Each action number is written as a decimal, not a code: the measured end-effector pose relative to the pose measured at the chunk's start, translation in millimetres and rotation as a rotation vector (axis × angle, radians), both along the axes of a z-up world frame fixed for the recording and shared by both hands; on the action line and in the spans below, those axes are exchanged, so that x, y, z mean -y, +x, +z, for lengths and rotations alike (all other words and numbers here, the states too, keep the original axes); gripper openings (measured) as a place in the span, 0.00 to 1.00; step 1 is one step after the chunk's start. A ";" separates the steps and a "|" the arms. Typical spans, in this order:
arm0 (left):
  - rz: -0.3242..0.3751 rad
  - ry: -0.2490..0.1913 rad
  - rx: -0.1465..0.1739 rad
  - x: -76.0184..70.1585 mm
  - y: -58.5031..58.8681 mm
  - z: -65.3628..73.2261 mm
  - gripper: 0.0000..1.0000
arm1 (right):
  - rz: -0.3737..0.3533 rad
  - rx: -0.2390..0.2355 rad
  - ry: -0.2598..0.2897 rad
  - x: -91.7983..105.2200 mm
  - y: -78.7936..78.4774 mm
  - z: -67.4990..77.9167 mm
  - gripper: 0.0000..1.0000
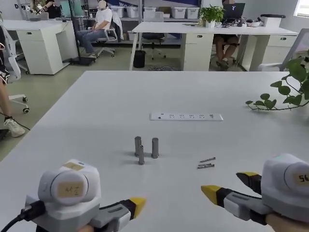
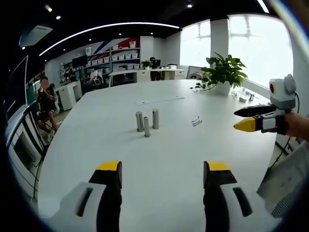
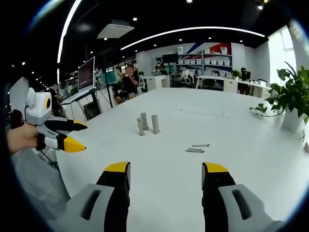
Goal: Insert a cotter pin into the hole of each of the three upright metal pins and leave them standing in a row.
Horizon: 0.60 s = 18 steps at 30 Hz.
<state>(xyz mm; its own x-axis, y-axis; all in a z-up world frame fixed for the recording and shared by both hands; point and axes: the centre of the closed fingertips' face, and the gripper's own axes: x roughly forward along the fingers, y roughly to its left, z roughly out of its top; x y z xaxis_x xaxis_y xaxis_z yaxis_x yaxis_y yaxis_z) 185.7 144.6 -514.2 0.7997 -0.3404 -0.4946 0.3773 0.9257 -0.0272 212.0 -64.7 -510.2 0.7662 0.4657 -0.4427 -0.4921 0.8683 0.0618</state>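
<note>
Three short grey metal pins (image 1: 145, 149) stand upright in a tight cluster at the middle of the white table (image 1: 96, 121); the left gripper view has the pins (image 2: 147, 122) ahead. A few thin cotter pins (image 1: 206, 163) lie flat to their right, and in the right gripper view the cotter pins (image 3: 195, 148) lie ahead. My left gripper (image 1: 135, 206) hovers near the front left, open and empty (image 2: 162, 166). My right gripper (image 1: 230, 184) hovers at the front right, also open and empty (image 3: 166, 167). Both stay well short of the pins.
A white power strip (image 1: 186, 116) lies flat beyond the pins. Leafy plant branches (image 1: 287, 92) reach over the table's right edge, from a potted plant (image 2: 222, 72). Behind are desks, chairs and seated people.
</note>
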 end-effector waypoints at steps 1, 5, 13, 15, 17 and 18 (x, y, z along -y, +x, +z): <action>0.001 -0.001 0.002 -0.4 1.6 -0.2 0.67 | 0.001 0.002 -0.001 -0.5 0.0 0.4 0.56; -0.002 -0.012 0.006 -0.1 10.4 -1.2 0.64 | 0.008 0.005 0.002 -2.3 0.6 1.0 0.55; -0.015 -0.011 -0.003 0.2 31.4 -10.0 0.57 | 0.032 0.002 0.002 -7.4 -1.5 -0.2 0.55; -0.027 0.005 -0.008 0.6 37.1 -13.8 0.55 | 0.038 0.002 0.003 -8.7 -1.6 0.0 0.55; -0.037 0.018 -0.011 0.9 44.7 -17.1 0.54 | 0.047 0.002 0.000 -10.0 -1.4 0.0 0.55; -0.046 0.019 -0.010 1.5 49.2 -18.6 0.54 | 0.056 0.002 -0.008 -10.5 -1.4 -0.4 0.55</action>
<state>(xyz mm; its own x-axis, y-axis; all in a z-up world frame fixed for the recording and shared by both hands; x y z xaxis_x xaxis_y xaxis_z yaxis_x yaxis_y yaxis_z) 234.8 143.1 -532.9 0.7783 -0.3669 -0.5096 0.4191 0.9078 -0.0135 210.6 -54.2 -510.6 0.7402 0.5041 -0.4451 -0.5398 0.8401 0.0537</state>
